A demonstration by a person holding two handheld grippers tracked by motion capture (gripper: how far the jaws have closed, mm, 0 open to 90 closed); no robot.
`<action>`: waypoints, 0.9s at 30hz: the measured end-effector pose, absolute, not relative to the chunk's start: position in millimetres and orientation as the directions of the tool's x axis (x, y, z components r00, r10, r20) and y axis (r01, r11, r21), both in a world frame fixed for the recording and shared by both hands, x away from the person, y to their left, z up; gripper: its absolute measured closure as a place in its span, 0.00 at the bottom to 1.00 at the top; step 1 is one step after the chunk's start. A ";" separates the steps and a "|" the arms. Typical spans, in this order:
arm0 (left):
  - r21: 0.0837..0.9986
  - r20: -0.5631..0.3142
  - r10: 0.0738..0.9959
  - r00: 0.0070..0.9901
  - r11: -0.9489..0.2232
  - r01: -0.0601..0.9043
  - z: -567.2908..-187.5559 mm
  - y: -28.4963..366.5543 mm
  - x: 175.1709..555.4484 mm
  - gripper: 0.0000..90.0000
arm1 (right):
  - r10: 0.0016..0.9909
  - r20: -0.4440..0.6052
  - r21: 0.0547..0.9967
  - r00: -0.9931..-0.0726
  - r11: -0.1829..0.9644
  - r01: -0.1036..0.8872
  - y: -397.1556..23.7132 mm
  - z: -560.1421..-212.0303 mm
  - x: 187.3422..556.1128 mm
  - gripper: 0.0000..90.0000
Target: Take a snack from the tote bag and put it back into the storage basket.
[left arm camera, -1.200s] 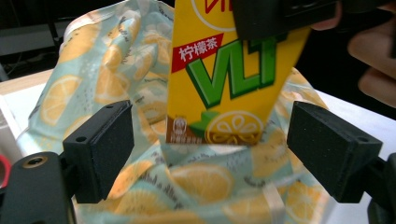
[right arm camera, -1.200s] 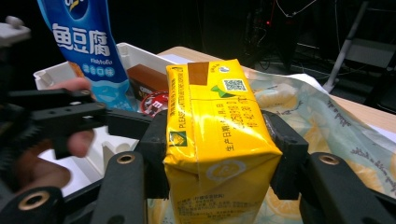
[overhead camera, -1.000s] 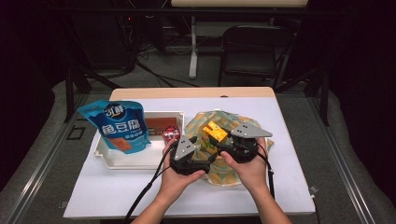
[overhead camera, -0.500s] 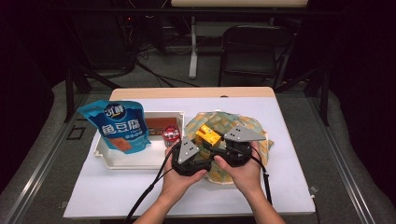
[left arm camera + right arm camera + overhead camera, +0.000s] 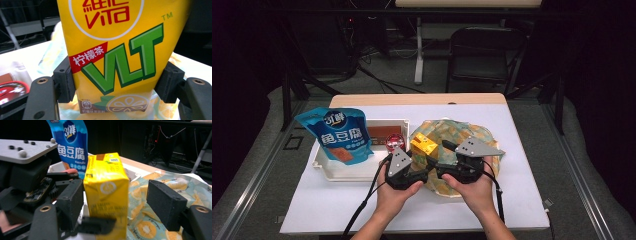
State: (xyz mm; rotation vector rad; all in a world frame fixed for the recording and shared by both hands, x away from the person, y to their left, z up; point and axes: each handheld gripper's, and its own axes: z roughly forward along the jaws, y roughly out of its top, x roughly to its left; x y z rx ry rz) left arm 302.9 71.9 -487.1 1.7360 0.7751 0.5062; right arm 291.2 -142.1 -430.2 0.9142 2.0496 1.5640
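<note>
Surface carried a fruit-print cloth, a white tray with a blue pouch leaning in it, and a red tin beside that. We judged it mid-handover: carton stood over the cloth's left edge, not yet in the tray. Both our hands sat low and close together, pointing away from us. Left gripper had just been closing, jaws clamped on the carton's sides. Right gripper had just been opening, jaws released, carton between them but the far pad clearly apart.
</note>
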 end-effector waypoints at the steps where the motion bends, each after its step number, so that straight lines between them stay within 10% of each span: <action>1: 0.954 -0.049 0.722 0.691 -0.172 0.247 -486.7 74.9 303.0 0.34 | 0.710 0.073 0.956 -0.701 0.150 0.252 -143.2 -429.6 289.5 0.33; 27: 0.964 -0.060 0.830 0.554 -0.097 0.249 -483.8 146.6 300.1 0.34 | 0.778 0.098 0.933 -0.620 0.144 0.329 -185.3 -475.5 287.5 0.30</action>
